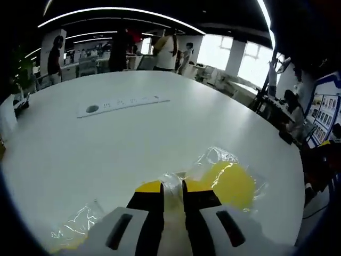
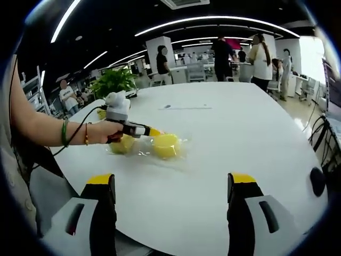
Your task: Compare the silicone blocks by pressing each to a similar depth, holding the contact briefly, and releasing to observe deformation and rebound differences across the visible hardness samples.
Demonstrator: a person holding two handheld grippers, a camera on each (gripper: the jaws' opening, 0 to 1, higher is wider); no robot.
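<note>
On the smooth round white table [image 2: 224, 160], the left gripper [image 1: 171, 186] pinches crinkled clear plastic wrap [image 1: 173, 184] with its yellow-tipped jaws nearly closed, just beside a soft yellow block [image 1: 229, 184] bagged in it, while the right gripper [image 2: 169, 184] hangs wide apart, empty, short of the blocks.

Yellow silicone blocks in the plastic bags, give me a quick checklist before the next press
1. Left gripper on a sample: ok, its tips meet the bagged yellow block.
2. Jaws pinching bag film rather than silicone: cannot tell how much silicone is caught.
3. Right gripper free: ok, open above the white table, holding nothing.
4. Second sample within reach: ok, another bagged block lies beside the hand.
5. Block out of its bag for a direct press: not ok.
6. Press depth: cannot tell.
</note>
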